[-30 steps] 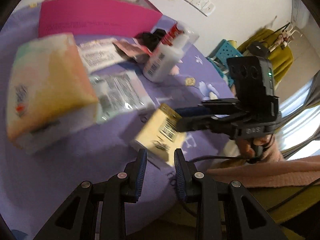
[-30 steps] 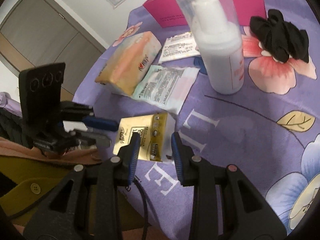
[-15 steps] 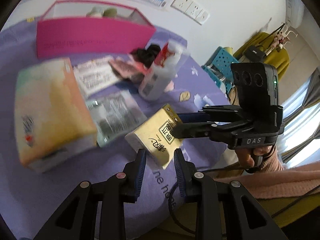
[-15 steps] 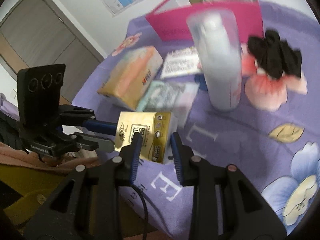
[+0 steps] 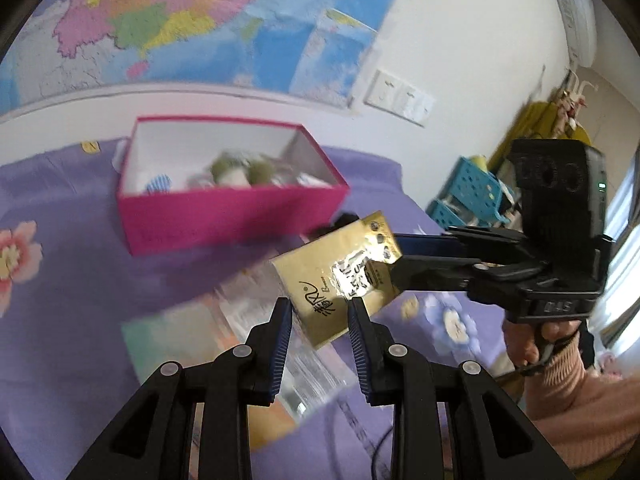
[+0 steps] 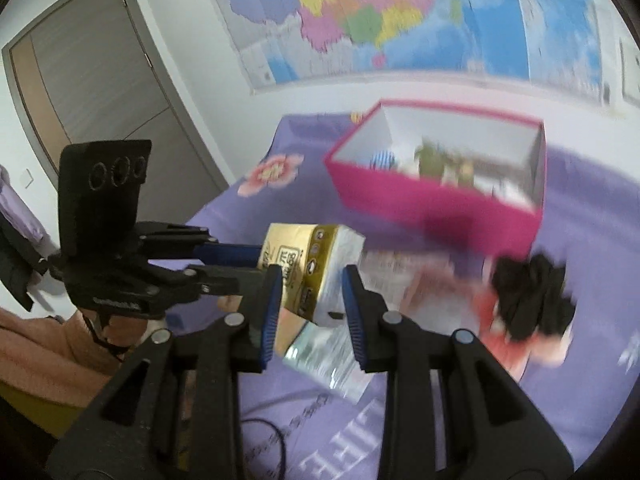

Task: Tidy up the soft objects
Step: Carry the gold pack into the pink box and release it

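A gold tissue pack [image 5: 340, 280] hangs in the air above the purple flowered cloth [image 5: 60, 320]. My left gripper [image 5: 318, 314] is shut on its near lower end. My right gripper [image 5: 394, 258] comes in from the right and clamps the pack's far corner. In the right wrist view the same pack [image 6: 312, 268] sits between the pads of my right gripper [image 6: 310, 294], and my left gripper [image 6: 256, 260] holds it from the left. Behind it stands an open pink box [image 5: 232, 216] [image 6: 440, 204] with several small items inside.
A black scrunchie [image 6: 532, 296] lies on the cloth to the right. Clear plastic packets [image 6: 332, 364] and a pastel tissue pack [image 5: 180, 332] lie under the lifted pack. A blue basket [image 5: 468, 196] stands beyond the table's right edge. A map covers the wall [image 5: 200, 20].
Both grippers have risen together with the gold pack, which has left the cloth. Both views have tilted up, so the pink box's inside and the wall map show now.
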`<act>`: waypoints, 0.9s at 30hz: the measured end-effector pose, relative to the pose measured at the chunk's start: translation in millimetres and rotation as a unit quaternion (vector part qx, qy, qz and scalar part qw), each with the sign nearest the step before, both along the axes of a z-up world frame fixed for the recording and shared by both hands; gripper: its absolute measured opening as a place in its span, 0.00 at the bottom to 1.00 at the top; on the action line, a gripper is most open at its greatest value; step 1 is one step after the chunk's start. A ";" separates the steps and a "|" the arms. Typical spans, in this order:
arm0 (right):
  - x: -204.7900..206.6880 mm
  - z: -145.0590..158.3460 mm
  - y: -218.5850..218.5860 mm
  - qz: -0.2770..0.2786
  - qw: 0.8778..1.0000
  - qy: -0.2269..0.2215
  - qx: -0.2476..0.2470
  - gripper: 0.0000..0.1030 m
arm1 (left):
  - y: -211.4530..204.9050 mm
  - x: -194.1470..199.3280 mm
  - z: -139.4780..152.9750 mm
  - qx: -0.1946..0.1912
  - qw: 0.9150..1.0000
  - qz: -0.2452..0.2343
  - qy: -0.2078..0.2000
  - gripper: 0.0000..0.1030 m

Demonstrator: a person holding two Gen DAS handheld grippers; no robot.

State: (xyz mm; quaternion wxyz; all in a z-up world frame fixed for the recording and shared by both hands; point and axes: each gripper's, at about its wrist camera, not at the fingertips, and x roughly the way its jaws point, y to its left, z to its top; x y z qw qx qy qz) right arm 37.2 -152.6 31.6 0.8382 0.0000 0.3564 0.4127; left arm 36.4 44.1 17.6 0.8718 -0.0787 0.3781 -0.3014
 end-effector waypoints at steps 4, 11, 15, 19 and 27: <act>27.9 19.6 14.4 -0.002 1.000 -0.017 -0.008 0.33 | 10.7 28.1 8.7 -0.009 1.000 0.015 -0.003 0.27; 85.7 34.7 35.3 -0.011 1.000 0.000 -0.010 0.33 | 28.6 84.3 20.2 -0.020 0.998 0.052 0.006 0.27; 118.5 38.7 45.9 -0.017 1.000 0.015 -0.019 0.33 | 34.6 114.7 19.6 -0.021 0.997 0.066 0.017 0.27; 150.8 35.6 54.5 -0.027 0.999 0.035 -0.025 0.33 | 39.9 141.4 15.9 -0.021 0.996 0.079 0.027 0.27; 212.3 10.1 69.2 -0.051 0.994 0.093 -0.037 0.33 | 49.1 198.1 -7.1 -0.014 0.991 0.113 0.064 0.27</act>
